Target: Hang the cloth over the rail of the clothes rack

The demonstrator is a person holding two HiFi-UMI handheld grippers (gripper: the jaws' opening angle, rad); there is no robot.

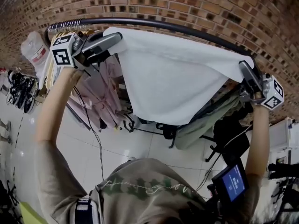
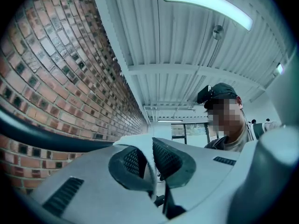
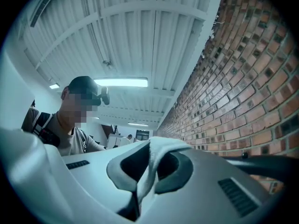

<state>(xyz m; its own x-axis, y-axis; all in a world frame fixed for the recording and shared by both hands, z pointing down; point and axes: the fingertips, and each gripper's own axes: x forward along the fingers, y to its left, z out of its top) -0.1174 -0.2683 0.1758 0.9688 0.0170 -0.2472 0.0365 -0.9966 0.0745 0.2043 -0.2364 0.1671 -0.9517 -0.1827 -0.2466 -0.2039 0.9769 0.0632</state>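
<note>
Left tongs (image 1: 116,38), right tongs (image 1: 244,68) each pinched shut on top corner of white fabric cloth (image 1: 173,78). Keeps it spread wide (hangs flat) near black metal rail (image 1: 154,24), likely for draping over.

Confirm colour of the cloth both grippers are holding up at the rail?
Plain white, no pattern: the cloth shows best in the head view.

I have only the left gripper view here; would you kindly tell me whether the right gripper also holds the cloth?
Observer: Yes, the right gripper is shut on a fold of the white cloth.
Operator: Thank you. Is it over the rail yet?
Observer: Not yet; in the head view the dark rail shows above its top edge.
Operator: What hangs below?
Observer: Pink garments, beneath the left gripper.
</note>
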